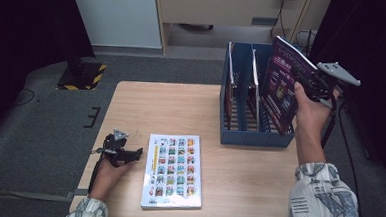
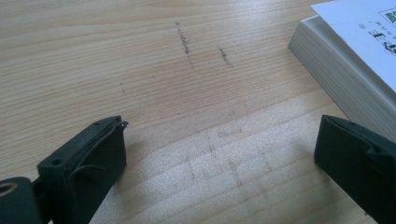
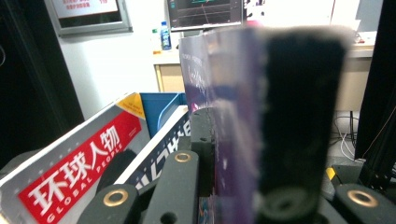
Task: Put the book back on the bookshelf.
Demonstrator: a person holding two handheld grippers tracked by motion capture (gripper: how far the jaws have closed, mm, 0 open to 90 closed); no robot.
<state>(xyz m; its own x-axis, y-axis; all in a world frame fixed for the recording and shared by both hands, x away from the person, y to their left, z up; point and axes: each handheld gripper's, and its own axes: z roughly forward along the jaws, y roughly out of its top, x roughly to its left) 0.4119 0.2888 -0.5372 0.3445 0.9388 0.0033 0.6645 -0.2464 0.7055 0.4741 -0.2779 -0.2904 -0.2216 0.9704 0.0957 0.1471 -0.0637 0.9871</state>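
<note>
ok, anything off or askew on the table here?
Nothing damaged or spilled. The white book lies flat and square, and magazines stand upright in the blue rack. Faint dark scuffs mark the table near the open left gripper.

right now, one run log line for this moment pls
right gripper: shut on purple magazine, above blue file rack | left gripper: open, on table beside white book

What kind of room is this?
Probably an office or lab set up for recording: a wooden table with a blue magazine rack, dark curtains at the sides, and a wall screen behind.
</note>
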